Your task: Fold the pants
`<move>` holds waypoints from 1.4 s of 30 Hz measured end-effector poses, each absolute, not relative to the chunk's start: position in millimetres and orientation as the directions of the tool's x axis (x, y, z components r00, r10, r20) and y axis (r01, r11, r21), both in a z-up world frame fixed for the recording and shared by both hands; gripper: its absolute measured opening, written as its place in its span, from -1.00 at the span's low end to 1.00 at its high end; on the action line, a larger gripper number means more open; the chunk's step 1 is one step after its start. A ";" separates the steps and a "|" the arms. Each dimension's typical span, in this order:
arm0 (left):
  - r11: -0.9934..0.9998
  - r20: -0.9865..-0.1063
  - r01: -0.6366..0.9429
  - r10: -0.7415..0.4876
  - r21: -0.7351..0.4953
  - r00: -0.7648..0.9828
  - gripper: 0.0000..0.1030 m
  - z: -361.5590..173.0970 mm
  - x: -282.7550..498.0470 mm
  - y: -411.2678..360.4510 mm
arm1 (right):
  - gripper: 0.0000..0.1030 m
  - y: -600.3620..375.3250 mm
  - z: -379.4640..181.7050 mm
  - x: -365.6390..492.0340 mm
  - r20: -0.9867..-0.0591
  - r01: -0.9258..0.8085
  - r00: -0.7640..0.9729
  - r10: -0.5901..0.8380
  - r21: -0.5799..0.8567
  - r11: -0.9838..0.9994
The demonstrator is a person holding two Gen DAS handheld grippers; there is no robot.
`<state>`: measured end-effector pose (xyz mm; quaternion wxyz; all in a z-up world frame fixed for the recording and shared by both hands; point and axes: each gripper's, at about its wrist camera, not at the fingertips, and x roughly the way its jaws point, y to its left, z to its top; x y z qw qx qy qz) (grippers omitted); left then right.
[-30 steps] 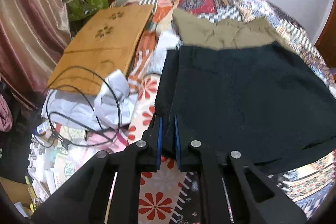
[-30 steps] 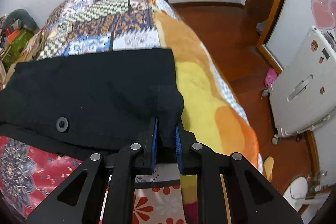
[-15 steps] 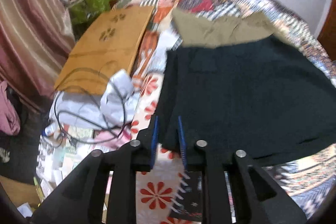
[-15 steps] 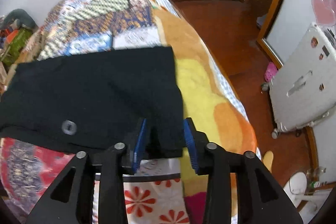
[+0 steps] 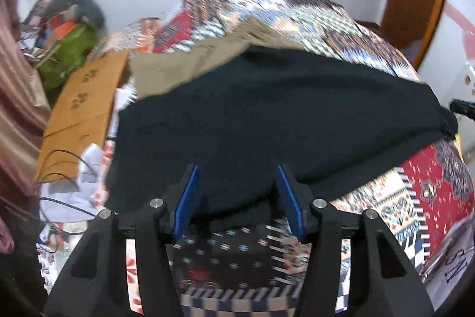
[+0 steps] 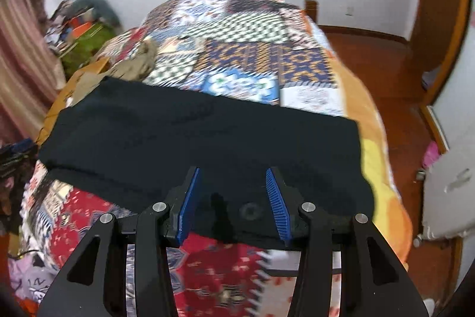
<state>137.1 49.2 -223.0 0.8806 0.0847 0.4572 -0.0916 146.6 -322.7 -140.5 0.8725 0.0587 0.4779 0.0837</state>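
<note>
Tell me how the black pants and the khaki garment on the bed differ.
The black pants are dark, spread flat and broad across the quilt; the khaki garment is tan, more rumpled, and shows far less area. The black pants lie nearer both cameras, overlapping the khaki garment's near edge. Both rest on the quilt, ungripped.

The pants (image 6: pixel 202 138) are lying across the bed (image 6: pixel 252 49), with another garment (image 5: pixel 184 64) sitting behind them, cardboard (image 5: pixel 86 97) lying to the left.

A bed under a patchwork quilt (image 6: pixel 246 31) carries black pants (image 6: pixel 207 144) spread flat — khaki garment (image 5: pixel 190 64) behind.
</note>
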 end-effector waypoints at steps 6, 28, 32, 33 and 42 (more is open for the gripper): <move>0.952 -0.868 0.291 -0.062 0.098 0.493 0.04 -253.8 141.7 34.5 | -0.02 -297.9 -159.0 145.5 -0.853 -0.155 0.457 0.252 0.203 0.967; 0.938 -0.846 0.336 -0.112 0.083 0.522 -0.32 -251.4 166.2 -8.6 | 0.06 -277.3 -178.4 159.7 -0.851 -0.257 0.443 0.280 0.178 0.950; 0.940 -0.836 0.331 -0.113 0.085 0.536 -0.65 -245.9 168.7 -13.0 | -0.39 -274.9 -178.8 161.7 -0.829 -0.275 0.435 0.352 0.250 0.929; 0.940 -0.833 0.330 -0.114 0.086 0.542 -0.69 -243.7 168.2 -13.4 | -0.50 -274.2 -178.6 161.2 -0.828 -0.278 0.436 0.353 0.249 0.928; 0.928 -0.817 0.364 -0.146 0.082 0.557 -0.77 -226.5 148.8 -11.0 | -0.76 -280.1 -165.2 156.3 -0.794 -0.286 0.458 0.399 0.293 0.912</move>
